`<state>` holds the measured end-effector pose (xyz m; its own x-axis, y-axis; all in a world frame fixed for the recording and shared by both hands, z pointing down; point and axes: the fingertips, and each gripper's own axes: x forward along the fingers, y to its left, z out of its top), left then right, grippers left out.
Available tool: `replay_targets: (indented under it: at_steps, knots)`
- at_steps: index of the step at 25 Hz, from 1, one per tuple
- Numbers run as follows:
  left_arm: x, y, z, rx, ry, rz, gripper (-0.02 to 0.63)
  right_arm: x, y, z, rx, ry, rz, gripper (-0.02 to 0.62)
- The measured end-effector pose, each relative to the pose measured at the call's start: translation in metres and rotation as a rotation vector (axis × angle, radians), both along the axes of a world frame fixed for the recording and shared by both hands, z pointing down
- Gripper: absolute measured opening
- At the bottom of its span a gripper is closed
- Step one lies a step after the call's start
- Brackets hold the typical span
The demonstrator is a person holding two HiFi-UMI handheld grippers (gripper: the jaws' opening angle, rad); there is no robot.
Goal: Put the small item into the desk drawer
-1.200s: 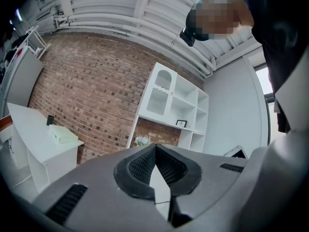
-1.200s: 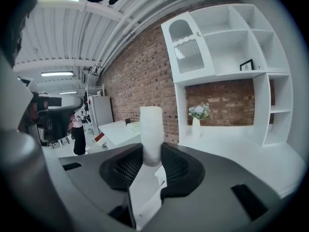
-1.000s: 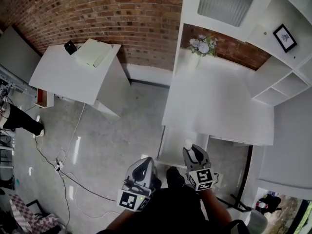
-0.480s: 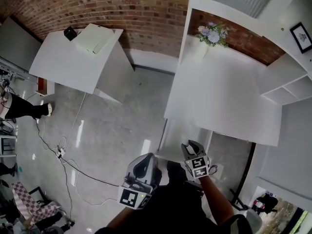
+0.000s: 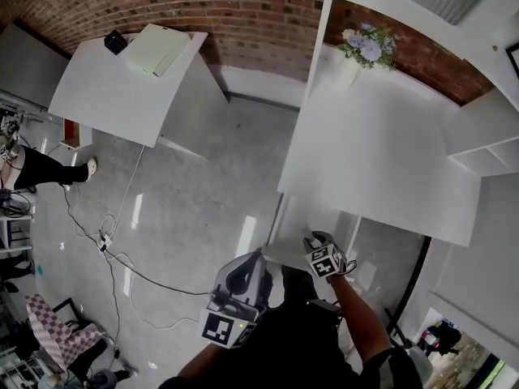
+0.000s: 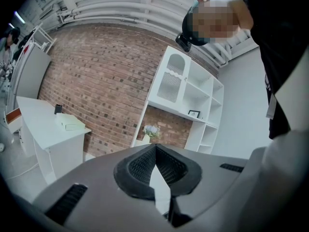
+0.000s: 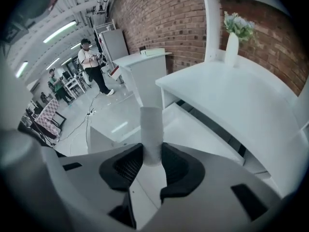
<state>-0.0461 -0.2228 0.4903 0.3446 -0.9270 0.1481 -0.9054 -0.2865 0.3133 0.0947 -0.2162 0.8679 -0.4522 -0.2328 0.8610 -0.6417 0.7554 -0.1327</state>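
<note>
- Kept the right gripper (image 7: 152, 166) clenched on a small white tube (image 7: 151, 129), pads pressed on its lower end, most of its length poking out past the jaws.
- Found that gripper at lower centre of the head view (image 5: 319, 240), just in front of the white desk (image 5: 381, 152) and over the pulled-out drawer (image 5: 296, 221).
- Saw the same drawer in the right gripper view as a pale tray (image 7: 193, 124) under the desk edge, right of centre, apparently open enough to take the tube.
- Saw the left gripper (image 6: 155, 151) pinched together at its tips with nothing between them, parked low and left of the other in the head view (image 5: 243, 278).
- Judged the carry nearly done: lowering and release not yet made.
- Feared a slip or tilt, given so short a hold on so long a tube.
- Feared a knock against the desk edge above the drawer, caused by moving in too high.
- Feared a bounce or roll out of the drawer, caused by letting go from too far above its floor.
- Could not tell the drawer's depth from either view.
</note>
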Motion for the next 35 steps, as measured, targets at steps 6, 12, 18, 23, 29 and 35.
replay_targets:
  at_steps: [6,12,18,23,29,35]
  knots:
    - [0.005,-0.013,0.016,-0.029,0.017,0.007,0.023,0.006,0.003,0.052,-0.088,0.062,0.009,0.137]
    - [0.004,-0.028,0.035,-0.063,0.027,0.013,0.023,0.003,0.004,0.097,-0.163,0.099,0.022,0.137]
    - [0.009,-0.040,0.056,-0.106,0.040,0.016,0.023,0.013,0.006,0.140,-0.239,0.166,0.040,0.137]
    - [0.011,-0.042,0.074,-0.140,0.043,0.017,0.023,0.021,0.005,0.165,-0.276,0.186,0.074,0.137]
    - [0.011,-0.039,0.086,-0.167,0.029,0.016,0.023,0.026,0.006,0.179,-0.306,0.186,0.090,0.137]
    - [0.015,-0.040,0.084,-0.151,0.037,-0.003,0.023,0.031,0.007,0.189,-0.318,0.193,0.080,0.138]
